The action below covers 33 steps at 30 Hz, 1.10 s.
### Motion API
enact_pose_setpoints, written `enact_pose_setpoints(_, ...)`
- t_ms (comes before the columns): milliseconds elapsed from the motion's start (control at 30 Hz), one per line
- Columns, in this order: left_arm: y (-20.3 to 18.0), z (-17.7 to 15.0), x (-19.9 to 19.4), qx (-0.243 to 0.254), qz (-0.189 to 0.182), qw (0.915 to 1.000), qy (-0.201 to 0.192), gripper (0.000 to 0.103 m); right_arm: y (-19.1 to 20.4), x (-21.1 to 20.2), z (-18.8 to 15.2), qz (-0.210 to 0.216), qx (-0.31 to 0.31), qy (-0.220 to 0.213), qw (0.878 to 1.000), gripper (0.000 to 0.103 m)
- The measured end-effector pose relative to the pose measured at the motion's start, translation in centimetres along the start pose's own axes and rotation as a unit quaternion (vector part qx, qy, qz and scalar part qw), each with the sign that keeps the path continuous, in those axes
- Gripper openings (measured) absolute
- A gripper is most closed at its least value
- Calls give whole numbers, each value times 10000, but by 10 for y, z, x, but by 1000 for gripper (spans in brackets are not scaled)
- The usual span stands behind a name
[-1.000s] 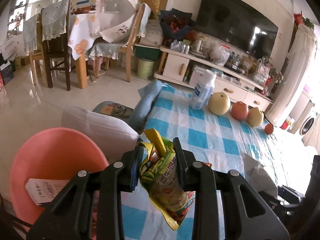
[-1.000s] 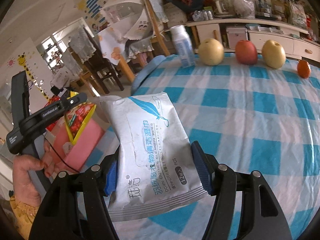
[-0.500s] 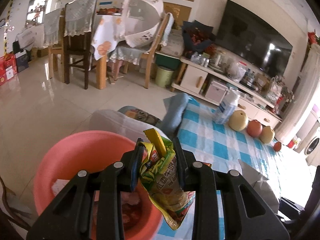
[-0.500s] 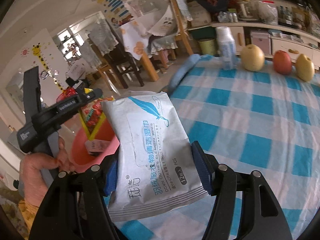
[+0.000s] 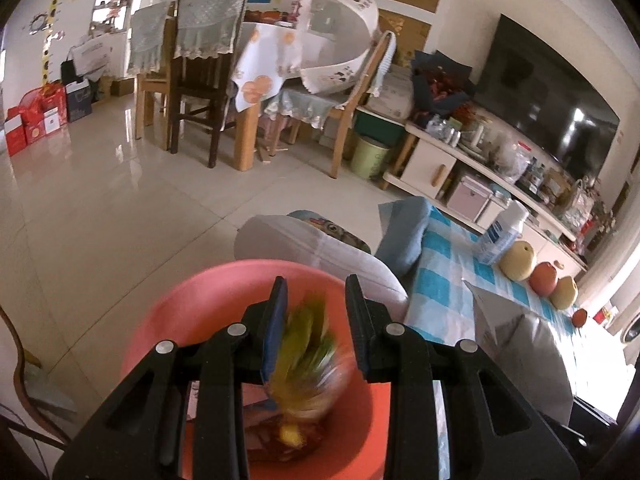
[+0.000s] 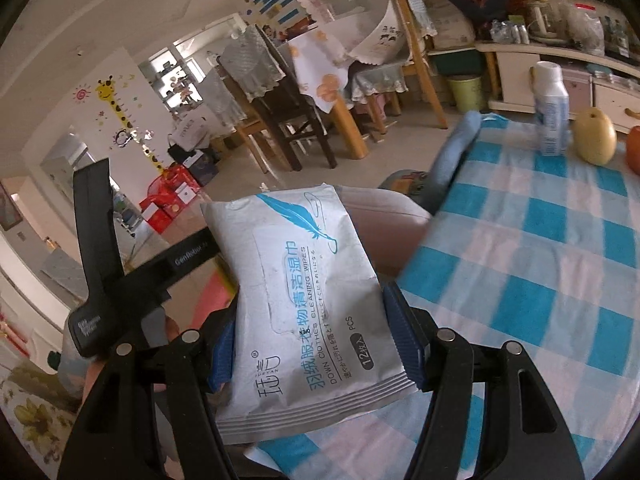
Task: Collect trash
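My left gripper [image 5: 314, 312] hovers over a pink basin [image 5: 192, 312] that stands beside the table and holds some trash. A yellow-green snack wrapper [image 5: 308, 352] hangs between its pads, blurred and low, its tail reaching into the basin. My right gripper [image 6: 312, 300] is shut on a silver pack of cleaning wipes [image 6: 304, 280], held above the table's left edge. In the right wrist view the left gripper [image 6: 120, 280] shows in a person's hand, its tips hidden behind the pack, with a sliver of the basin [image 6: 212, 296] below. The pack's corner [image 5: 496, 312] also shows in the left wrist view.
The table has a blue checked cloth [image 6: 520, 240]; on its far side stand a white bottle [image 6: 552, 116] and a row of fruit [image 5: 518, 260]. A grey cushioned seat [image 5: 320, 248] sits beyond the basin. Dining chairs, a TV cabinet and a tiled floor lie farther off.
Both grippers swung left, away from the table. The left one now hangs over the basin, and its wrapper has slid lower between the pads and turned blurry. The right still grips the wipes pack.
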<state>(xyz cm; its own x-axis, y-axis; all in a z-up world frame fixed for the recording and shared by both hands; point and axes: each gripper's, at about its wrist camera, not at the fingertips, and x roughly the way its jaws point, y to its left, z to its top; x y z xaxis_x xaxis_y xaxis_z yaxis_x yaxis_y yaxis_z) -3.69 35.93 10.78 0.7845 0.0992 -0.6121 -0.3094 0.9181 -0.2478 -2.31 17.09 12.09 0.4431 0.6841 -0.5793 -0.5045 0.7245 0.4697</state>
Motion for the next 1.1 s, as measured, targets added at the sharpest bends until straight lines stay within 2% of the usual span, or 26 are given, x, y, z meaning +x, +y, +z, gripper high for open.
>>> enact_pose_setpoints(433,36,1,3,-380,202,9991,42,32,20,44,6,162,150,139,9997,67)
enact_pose_setpoints(633,42,3,3,-414,475,9980,-24,32,15,57,5,165,416,169,9989,74)
enact_pose_setpoints(700,43,3,4,-402,599,9974,-32,32,14,54,4,165,467,118,9987,82)
enact_pose_setpoints(767,44,3,4,-388,674,9970,-35,36,13,49,2,88,431,47,9990,83)
enact_pose_setpoints(833,42,3,3,-349,793,9962,-78,55,12,45,0,-11,386,28,9993,83)
enact_pose_setpoints(900,37,2,2,-253,854,9959,-147,63,11,42,-2,-114,341,8,9994,90)
enact_pose_setpoints(933,36,2,2,-216,872,9958,-171,68,10,39,-3,-183,297,-19,9994,90)
enact_pose_setpoints(1100,28,1,-1,-132,725,9968,-322,82,6,29,-13,-707,-76,-45,9975,92)
